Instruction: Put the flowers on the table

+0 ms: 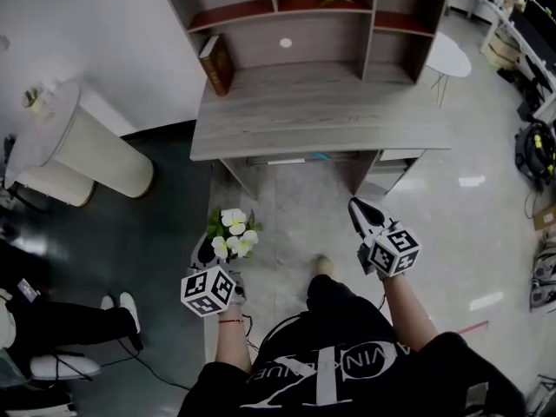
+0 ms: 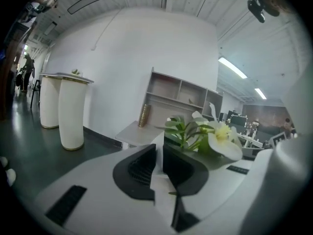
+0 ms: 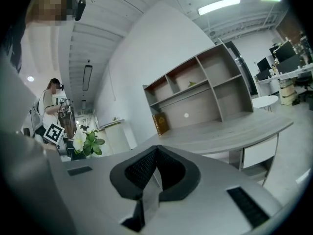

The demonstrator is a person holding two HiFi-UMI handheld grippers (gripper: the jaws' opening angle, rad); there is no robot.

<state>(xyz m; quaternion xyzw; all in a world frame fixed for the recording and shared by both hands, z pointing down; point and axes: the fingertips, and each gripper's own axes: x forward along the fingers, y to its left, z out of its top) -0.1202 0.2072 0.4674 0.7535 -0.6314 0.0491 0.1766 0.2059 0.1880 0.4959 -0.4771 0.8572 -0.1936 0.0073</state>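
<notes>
A: We are facing the table (image 1: 313, 129) across pale floor. Its top is lying bare below the shelf (image 1: 295, 7), apart from a book (image 1: 216, 63) leaning at the left.

B: Where are we holding the flowers (image 1: 233, 231)?

A: We are carrying them in the air over the floor, short of the table. The left gripper (image 2: 159, 155) is pinching them low down, jaws nearly together, with a scrap of green showing in the slit. The blooms are leaning right, past the tips. The right gripper (image 3: 155, 153) is pressed together on nothing.

B: Handling?

A: We are judging them light, with soft petals that bruise easily and springy stems. We are favouring a grip at the base, never on the blooms. We cannot tell whether there is a pot.
</notes>
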